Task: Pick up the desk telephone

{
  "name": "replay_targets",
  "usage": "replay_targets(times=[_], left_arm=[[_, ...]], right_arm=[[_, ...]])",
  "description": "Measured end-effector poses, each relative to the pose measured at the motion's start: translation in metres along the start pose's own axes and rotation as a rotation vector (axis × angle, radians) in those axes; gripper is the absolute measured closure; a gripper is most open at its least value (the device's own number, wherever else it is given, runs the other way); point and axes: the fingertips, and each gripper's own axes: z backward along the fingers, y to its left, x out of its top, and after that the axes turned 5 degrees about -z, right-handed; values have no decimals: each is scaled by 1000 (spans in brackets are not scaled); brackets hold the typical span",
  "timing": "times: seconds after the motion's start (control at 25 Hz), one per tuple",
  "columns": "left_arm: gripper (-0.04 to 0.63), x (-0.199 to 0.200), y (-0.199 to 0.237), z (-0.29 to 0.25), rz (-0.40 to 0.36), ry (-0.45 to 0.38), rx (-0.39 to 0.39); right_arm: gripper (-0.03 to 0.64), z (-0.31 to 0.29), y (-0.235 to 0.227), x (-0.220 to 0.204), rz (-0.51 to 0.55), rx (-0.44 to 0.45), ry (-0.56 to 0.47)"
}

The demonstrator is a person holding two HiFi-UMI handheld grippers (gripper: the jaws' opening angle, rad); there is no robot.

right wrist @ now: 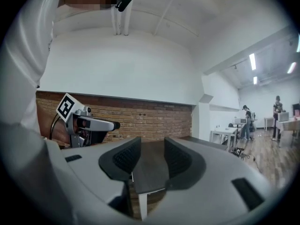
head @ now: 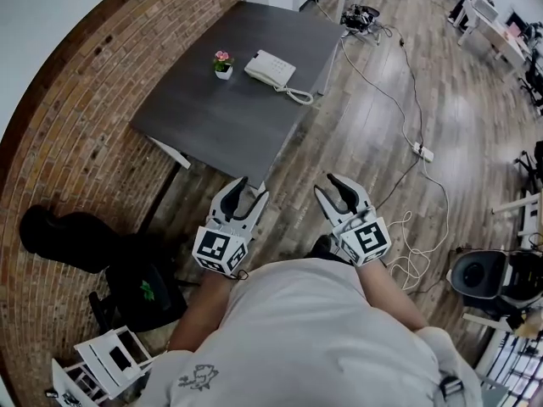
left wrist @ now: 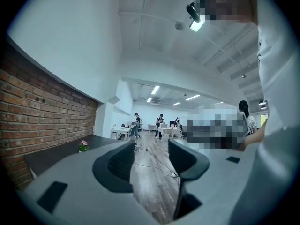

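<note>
You are holding the left gripper (head: 252, 189) and the right gripper (head: 329, 185) side by side in front of your body, just short of the near corner of the grey table (head: 212, 130). Both are standing released, jaws apart and gripping nothing. The desk telephone (head: 271, 68) is lying on the far part of the tabletop, its coiled cord (head: 298, 97) trailing toward the table edge and a small potted flower (head: 223, 64) just beside it. It is sitting well apart from both grippers.
</note>
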Motion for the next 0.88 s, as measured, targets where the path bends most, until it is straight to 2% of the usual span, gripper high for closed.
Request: replay_targets(times=[0.12,0.2,0.64,0.88], left_arm=[[288,3,-6,-31,6,4,7],[265,5,-12,-52,9,6,10],[239,-2,-46,-158,20,24,40],[233,-1,-74,-210,2,36,-27]], right_arm=[[421,0,-29,-1,-21,15,9],[401,0,-51,-2,-33,22,19],[362,26,-159,-17,-85,38,60],[357,49,-203,-19,-105,-11,57]])
